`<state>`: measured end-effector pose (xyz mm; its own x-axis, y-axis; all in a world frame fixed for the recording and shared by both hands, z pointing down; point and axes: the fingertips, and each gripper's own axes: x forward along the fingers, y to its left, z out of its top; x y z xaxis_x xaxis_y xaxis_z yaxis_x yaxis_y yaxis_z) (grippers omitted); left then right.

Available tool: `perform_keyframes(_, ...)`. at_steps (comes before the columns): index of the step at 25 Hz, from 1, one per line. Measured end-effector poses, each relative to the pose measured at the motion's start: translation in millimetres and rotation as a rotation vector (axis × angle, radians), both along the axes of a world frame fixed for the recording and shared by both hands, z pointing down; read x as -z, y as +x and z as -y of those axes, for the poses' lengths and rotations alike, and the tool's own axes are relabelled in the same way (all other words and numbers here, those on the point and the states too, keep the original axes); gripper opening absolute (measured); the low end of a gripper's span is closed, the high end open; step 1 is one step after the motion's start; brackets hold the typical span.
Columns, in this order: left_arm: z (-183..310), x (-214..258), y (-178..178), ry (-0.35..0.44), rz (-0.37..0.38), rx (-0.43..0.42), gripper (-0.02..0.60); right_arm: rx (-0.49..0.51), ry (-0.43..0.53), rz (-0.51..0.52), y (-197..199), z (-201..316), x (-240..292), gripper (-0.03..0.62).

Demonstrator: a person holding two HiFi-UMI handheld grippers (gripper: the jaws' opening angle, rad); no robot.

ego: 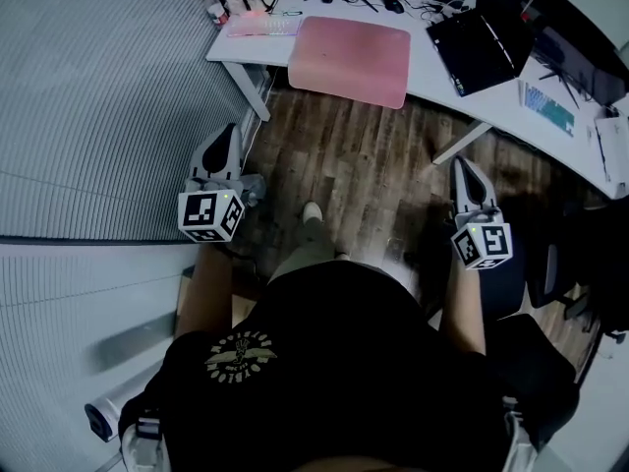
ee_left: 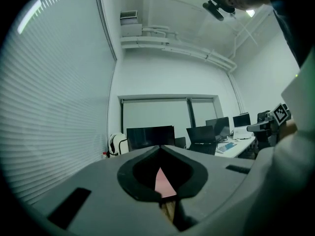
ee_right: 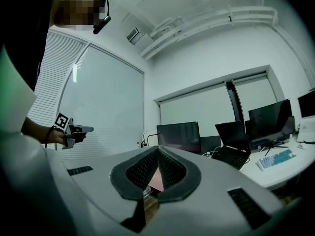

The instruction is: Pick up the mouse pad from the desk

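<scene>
mouse pad (ego: 351, 60): pink, lies flat on the white table (ego: 432, 62), reaching its near edge, between a keyboard (ego: 262, 26) and an open laptop (ego: 482, 42).
left gripper (ego: 230, 138): held level over the wooden floor (ego: 364, 175), well apart from the table; jaws closed together, nothing between them.
right gripper (ego: 462, 170): also level, short of the table; jaws pressed together, empty.
gripper views: in both, the mouse pad shows as a pink sliver beyond the closed jaws.
</scene>
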<state>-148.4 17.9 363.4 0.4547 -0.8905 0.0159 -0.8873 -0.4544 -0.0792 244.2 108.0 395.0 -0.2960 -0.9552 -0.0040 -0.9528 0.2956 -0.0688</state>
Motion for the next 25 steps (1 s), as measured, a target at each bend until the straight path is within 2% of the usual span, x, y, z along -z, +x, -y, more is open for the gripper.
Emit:
perform_keyframes(10,35.1,-25.5,14.6,-0.059,-0.003,-0.04,0.008,-0.05,-0.043,0.022,15.3,18.8,-16.8,0.0)
perform_keyframes(25,133.2,-29.9,18.9,-0.067,-0.039,-0.086,0.008,-0.085,-0.055,-0.005,12.2,97.2,-6.7,0.0)
